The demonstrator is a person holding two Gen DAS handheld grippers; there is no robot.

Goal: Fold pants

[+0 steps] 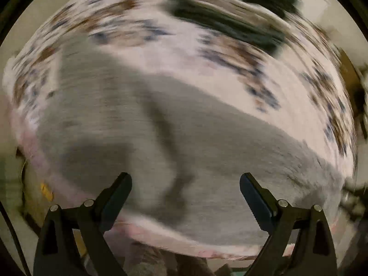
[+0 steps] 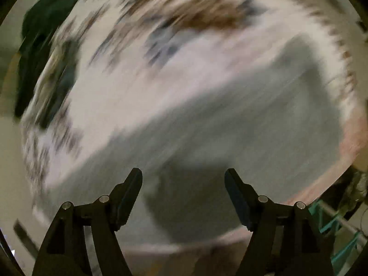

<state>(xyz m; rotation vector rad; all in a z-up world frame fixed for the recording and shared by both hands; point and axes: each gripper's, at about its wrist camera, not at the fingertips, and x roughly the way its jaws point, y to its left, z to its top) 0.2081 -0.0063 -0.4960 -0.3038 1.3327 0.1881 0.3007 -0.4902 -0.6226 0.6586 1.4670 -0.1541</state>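
No readable text, label, brand, number or sign appears in either wrist view; both pictures are heavily blurred by motion, and nothing written can be made out on any surface.

grey fleecy pants (image 1: 142, 124): soft napped cloth, matt, fuzzy at edge
white patterned bed cover (image 1: 179, 53): cloth w/ brown-blue print, matt
black plastic left gripper (image 1: 185, 191): matt, ribbed pads, shiny metal pins
black plastic right gripper (image 2: 183, 189): same finish

Home bedroom, soft patterned bedspread (image 1: 230, 53) over a bed, dark clothing (image 1: 230, 20) heaped behind, all blurred
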